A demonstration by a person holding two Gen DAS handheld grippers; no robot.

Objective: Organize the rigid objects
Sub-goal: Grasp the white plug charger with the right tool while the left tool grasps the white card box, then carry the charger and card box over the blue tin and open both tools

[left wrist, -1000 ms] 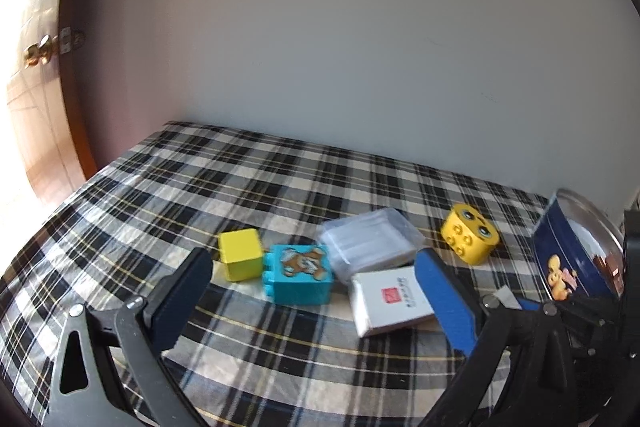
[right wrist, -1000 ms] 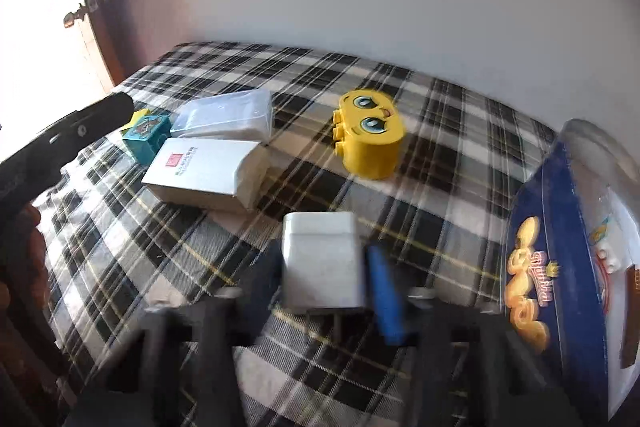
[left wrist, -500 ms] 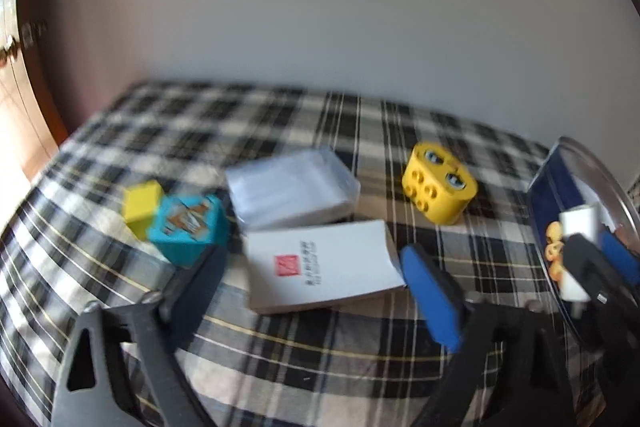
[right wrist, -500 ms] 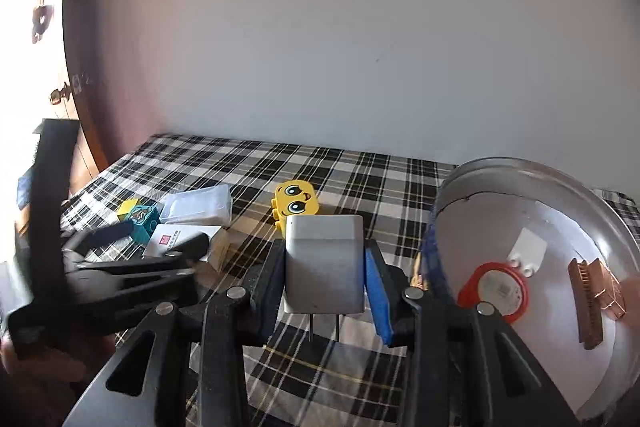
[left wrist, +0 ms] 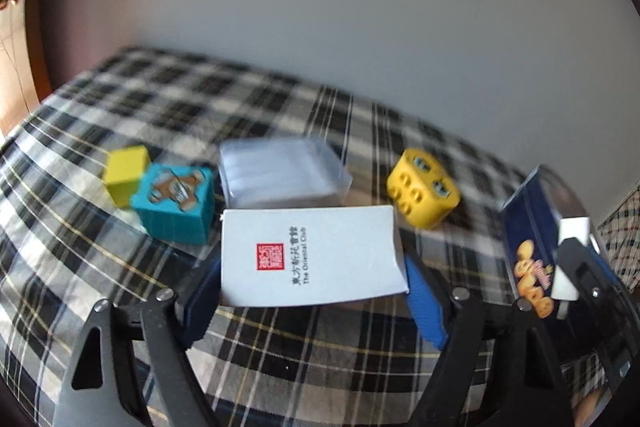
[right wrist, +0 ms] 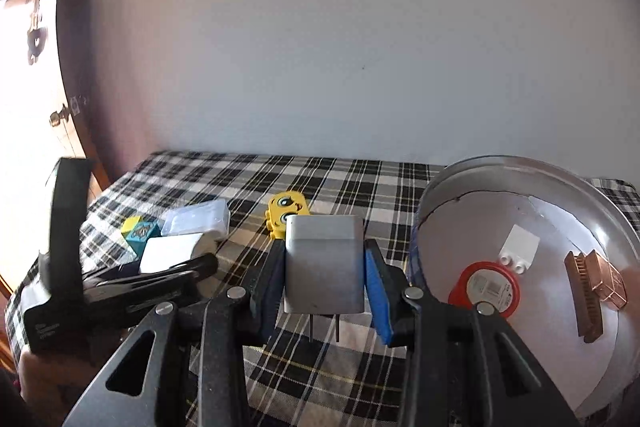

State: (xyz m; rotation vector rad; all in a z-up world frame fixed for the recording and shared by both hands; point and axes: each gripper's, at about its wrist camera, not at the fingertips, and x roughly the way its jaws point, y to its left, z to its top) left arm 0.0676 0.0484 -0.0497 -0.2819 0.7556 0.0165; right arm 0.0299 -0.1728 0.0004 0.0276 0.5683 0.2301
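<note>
White charger: the white charger (right wrist: pixel 323 264) is held between the two jaws of the right gripper (right wrist: pixel 325 281), above the cloth, its two metal pins pointing down; it is just left of the tin rim.
White box: the white box with a red seal (left wrist: pixel 310 261) lies between the blue jaws of the left gripper (left wrist: pixel 311 297); the jaws stand wide, at both short sides of the box. I cannot tell if they already touch it, or if the box is lifted.
Right jaws: closed firmly on the charger, one pad on each side.
Neighbours of the box: the clear plastic case (left wrist: pixel 282 175) is just behind it, touching or almost; the teal block with a bear picture (left wrist: pixel 174 203) is to its left, with the small yellow cube (left wrist: pixel 126 175) against it; the yellow face block (left wrist: pixel 423 187) lies near the right far corner.
Container: the round metal tin (right wrist: pixel 592 203) is tilted with the open side to the camera, blue outside with a yellow drawing.
Inside the tin: a red round lid (right wrist: pixel 484 287), a white small brick (right wrist: pixel 520 251), a copper-brown piece (right wrist: pixel 592 283).
Surface: the worktop carries a black and white checked cloth (left wrist: pixel 120 111) with thin yellow lines.
Room: a plain pale wall (right wrist: pixel 320 47) behind; a wooden door (right wrist: pixel 24 147) in strong light at the left.
</note>
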